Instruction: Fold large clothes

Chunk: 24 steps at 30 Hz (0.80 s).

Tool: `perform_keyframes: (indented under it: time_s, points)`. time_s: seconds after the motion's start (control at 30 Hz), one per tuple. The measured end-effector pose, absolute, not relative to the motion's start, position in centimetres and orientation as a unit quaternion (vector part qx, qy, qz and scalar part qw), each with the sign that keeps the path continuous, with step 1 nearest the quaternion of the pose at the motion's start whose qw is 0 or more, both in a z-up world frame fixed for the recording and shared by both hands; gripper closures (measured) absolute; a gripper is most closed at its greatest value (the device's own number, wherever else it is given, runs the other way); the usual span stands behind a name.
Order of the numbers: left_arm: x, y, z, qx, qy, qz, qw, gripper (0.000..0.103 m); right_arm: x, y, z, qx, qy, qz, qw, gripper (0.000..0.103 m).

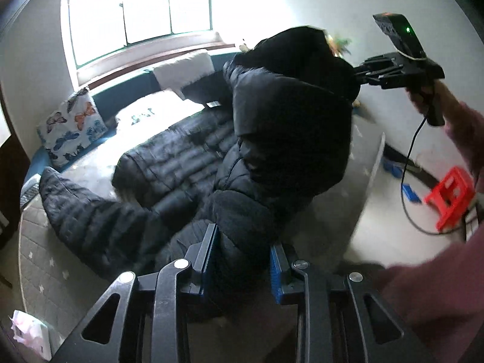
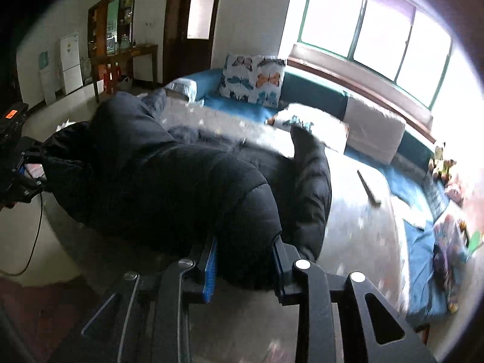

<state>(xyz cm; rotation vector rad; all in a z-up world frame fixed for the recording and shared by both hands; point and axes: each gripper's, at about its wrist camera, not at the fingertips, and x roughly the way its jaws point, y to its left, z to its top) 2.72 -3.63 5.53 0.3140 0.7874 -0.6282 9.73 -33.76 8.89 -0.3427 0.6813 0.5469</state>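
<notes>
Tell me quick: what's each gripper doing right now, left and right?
Left gripper: shut on a fold of the black puffer jacket.
Right gripper: shut on another part of the same jacket, lifted above the bed.

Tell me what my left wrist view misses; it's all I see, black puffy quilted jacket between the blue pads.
Observer: The right gripper is also clamped on the black puffy quilted jacket, on a lifted fold.
Operator: Report what lies past that fold.
Observer: A slim grey stick-like object lies on the pale mattress, clear of the jacket.
Operator: Check the room behind.
Observer: A white fridge stands by the far wall.
</notes>
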Motion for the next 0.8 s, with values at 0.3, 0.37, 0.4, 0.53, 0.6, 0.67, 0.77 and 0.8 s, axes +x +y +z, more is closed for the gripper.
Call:
perform_keyframes:
  time_s: [0.3, 0.37, 0.4, 0.53, 0.6, 0.67, 0.77, 0.8]
  points:
    - [-0.3, -6.3, 0.3, 0.207, 0.419, -0.31, 0.828, 0.069, 6.3, -36.6, 1.6, -0.143, 0.407, 0.231, 0.872, 0.058]
    - [-0.6, -6.3, 0.2, 0.21, 0.425, -0.317, 0.822, 0.067, 5.5, -36.9, 0.7, -0.151, 0.424, 0.222, 0.865, 0.058]
    - [-0.6, -6.1, 0.3, 0.209, 0.425, -0.319, 0.821, 0.067, 5.3, -37.0, 0.3, -0.156, 0.433, 0.217, 0.861, 0.058]
    - [-1.0, -4.8, 1.9, 0.18, 0.412, -0.333, 0.829, 0.063, 4.0, -37.8, 0.9, -0.167, 0.447, 0.208, 0.854, 0.058]
    - [-0.7, -4.3, 3.1, 0.171, 0.401, -0.328, 0.838, 0.059, 2.9, -38.2, 1.4, -0.169, 0.442, 0.199, 0.858, 0.058]
    - [0.2, -4.3, 3.3, 0.159, 0.394, -0.323, 0.845, 0.056, 3.0, -38.4, 2.6, -0.161, 0.429, 0.194, 0.868, 0.058]
    - [2.0, -5.5, 2.8, 0.144, 0.408, -0.318, 0.844, 0.056, 3.8, -37.9, 3.7, -0.137, 0.403, 0.201, 0.882, 0.057]
    - [2.9, -6.0, 2.5, 0.139, 0.413, -0.32, 0.841, 0.056, 4.3, -37.4, 3.8, -0.132, 0.399, 0.208, 0.883, 0.057]
